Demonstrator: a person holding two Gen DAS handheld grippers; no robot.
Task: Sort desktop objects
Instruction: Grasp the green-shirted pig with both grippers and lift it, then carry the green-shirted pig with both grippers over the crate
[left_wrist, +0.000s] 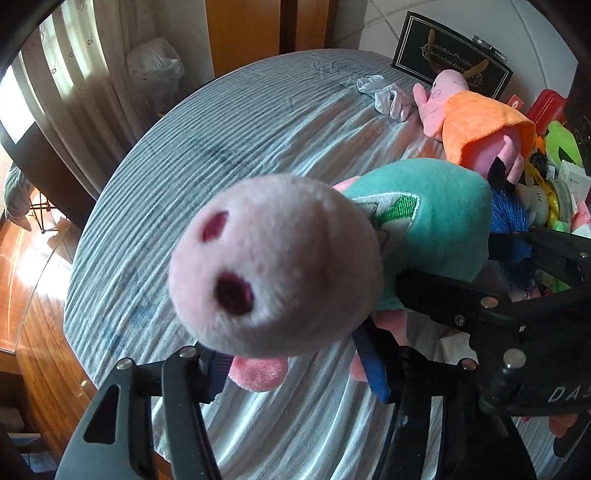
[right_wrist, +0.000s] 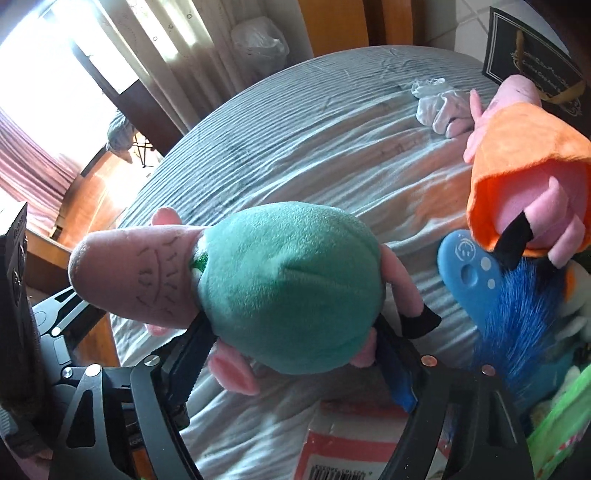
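Both jaws bracket the teal-shirted pig plush (right_wrist: 288, 291) above the striped bed (right_wrist: 332, 140), the right gripper (right_wrist: 291, 373) at its belly, the left gripper (left_wrist: 291, 362) under its snout, though actual clamping I cannot tell; light and squashy, it is best held round the body.

The black box (left_wrist: 452, 55) reads "Coffee Cup And S…"; the gripper body (left_wrist: 565, 393) shows "DA".
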